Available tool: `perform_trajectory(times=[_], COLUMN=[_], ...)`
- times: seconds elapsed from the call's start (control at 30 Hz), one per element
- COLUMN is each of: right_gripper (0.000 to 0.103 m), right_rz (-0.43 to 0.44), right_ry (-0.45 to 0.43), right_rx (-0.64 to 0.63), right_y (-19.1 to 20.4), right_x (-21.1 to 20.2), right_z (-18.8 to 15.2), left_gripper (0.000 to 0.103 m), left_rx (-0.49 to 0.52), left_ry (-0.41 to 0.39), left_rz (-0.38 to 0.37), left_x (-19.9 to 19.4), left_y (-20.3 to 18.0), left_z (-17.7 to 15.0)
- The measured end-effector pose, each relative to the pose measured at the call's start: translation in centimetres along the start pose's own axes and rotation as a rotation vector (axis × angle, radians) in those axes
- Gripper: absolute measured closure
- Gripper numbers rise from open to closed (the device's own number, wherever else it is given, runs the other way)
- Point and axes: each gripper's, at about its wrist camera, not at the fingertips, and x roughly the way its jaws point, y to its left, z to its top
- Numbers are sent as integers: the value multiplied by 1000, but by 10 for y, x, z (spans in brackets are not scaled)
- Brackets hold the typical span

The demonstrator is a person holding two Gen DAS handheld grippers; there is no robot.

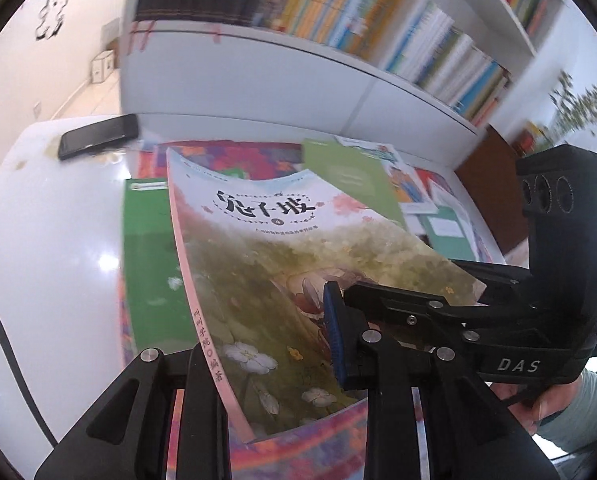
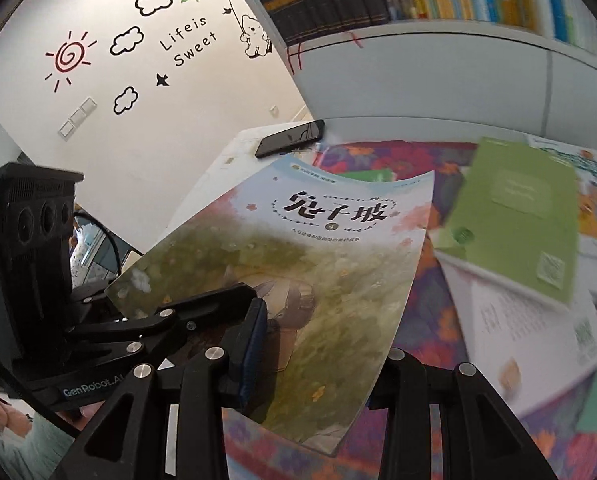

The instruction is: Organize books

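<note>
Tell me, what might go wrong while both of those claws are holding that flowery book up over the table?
The illustrated book is pinched only near its lower corners by the left gripper and right gripper, so it already bows and could crease or slip free. If it drops, it may land on the loose green book below and scatter that untidy pile. Swinging it toward the bookshelf might also clip the phone.
</note>
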Motion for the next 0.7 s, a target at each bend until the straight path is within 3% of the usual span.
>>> perform_trajectory(times=[0.3, 0.4, 0.47, 0.7], right_gripper=[66, 66, 66, 65], right_rz=[2, 5, 12, -13], right_ry=[77, 101, 112, 205], right_rx=[18, 35, 50, 136], right_y=[-9, -14, -17, -33], right_x=[74, 86, 90, 112], right_z=[41, 38, 34, 17], left_gripper=[79, 78, 71, 69], left_rx=[-123, -161, -185, -240], left_ry=[35, 53, 60, 142], left_rz=[-9, -13, 4, 32], left_x=[45, 53, 55, 68], left_y=[63, 73, 78, 89], left_z=[17, 12, 5, -21])
